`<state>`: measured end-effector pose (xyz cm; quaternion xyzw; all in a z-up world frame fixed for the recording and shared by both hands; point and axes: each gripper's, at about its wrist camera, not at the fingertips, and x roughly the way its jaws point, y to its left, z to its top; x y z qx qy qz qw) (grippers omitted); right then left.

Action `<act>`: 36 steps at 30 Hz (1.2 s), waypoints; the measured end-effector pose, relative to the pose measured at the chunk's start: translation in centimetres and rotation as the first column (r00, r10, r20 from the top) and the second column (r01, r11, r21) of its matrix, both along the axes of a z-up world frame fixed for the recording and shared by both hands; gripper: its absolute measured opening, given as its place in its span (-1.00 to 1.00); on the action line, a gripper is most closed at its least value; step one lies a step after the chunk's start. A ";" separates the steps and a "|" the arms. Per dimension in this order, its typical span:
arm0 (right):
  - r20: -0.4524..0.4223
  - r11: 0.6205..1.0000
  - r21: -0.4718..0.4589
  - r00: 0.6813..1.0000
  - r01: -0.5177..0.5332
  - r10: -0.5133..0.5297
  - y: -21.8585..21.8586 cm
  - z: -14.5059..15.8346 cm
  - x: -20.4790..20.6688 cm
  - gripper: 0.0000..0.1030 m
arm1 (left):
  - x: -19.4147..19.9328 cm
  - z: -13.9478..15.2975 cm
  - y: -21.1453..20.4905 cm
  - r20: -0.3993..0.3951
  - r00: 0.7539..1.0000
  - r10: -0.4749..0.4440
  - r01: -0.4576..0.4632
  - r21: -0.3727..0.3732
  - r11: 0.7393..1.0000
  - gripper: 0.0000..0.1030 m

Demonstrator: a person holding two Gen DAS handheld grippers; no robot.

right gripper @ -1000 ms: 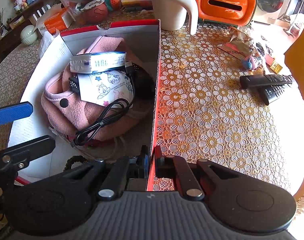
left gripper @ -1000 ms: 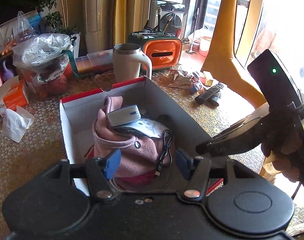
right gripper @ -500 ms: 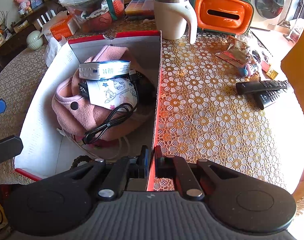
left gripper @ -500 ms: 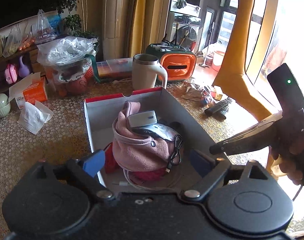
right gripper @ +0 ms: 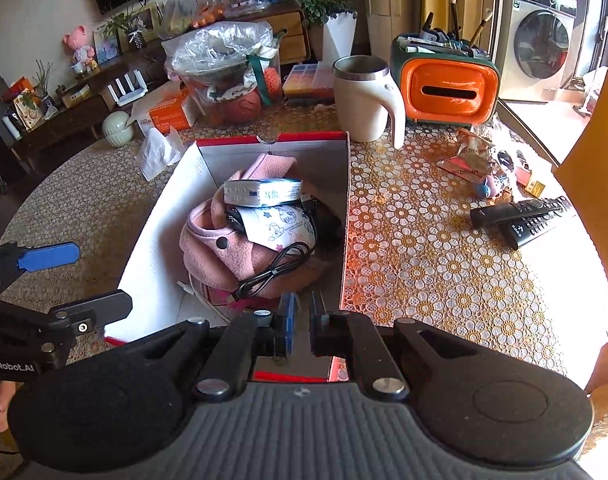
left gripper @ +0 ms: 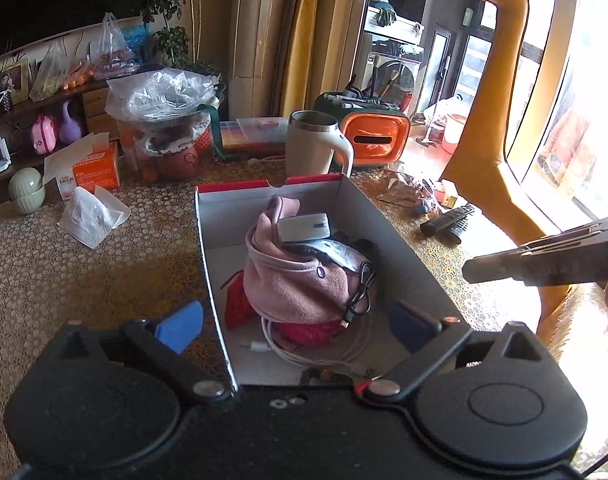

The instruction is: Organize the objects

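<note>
A white cardboard box with red rims (left gripper: 207, 240) (right gripper: 159, 216) stands on the round table. It holds a pink fleece garment (left gripper: 295, 284) (right gripper: 219, 256), a white and blue packet (left gripper: 304, 227) (right gripper: 263, 192), a printed pouch (right gripper: 281, 224), a black cable (left gripper: 360, 292) (right gripper: 271, 274) and a white cable (left gripper: 304, 354). My left gripper (left gripper: 297, 324) is open and empty above the box's near end. My right gripper (right gripper: 301, 322) has its jaws nearly together with a small gap and nothing between them, above the box's near right corner; it also shows in the left wrist view (left gripper: 544, 264).
A cream mug (right gripper: 364, 100), an orange and green organiser (right gripper: 444, 88), two black remotes (right gripper: 520, 216), snack packets (right gripper: 472, 152), a bagged basket (right gripper: 223, 72), an orange tissue box (left gripper: 91, 168) and a loose tissue (left gripper: 91, 216) lie around the box. A yellow giraffe figure (left gripper: 500, 80) stands at the right.
Both grippers have pulled back and up from the box, so more of the table shows. The left jaws have opened wider. The right jaws have come off the box's red rim.
</note>
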<state>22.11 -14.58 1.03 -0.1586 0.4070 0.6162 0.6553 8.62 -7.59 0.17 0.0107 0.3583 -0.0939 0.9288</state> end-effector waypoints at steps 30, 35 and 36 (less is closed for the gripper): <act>0.063 0.952 0.304 0.998 -0.033 0.014 -7.6 1.0 -6.4 0.68 | -6.3 0.6 0.6 0.078 0.995 0.054 -0.057 0.036 0.998 0.99; 0.085 0.945 0.327 0.996 -0.014 -0.014 -8.3 0.3 -7.1 0.83 | -7.1 0.5 0.7 0.091 0.994 0.060 -0.062 0.024 0.998 0.99; 0.087 0.944 0.328 0.996 -0.009 -0.021 -8.4 0.1 -7.2 0.84 | -7.2 0.5 0.7 0.093 0.994 0.059 -0.061 0.018 0.998 0.99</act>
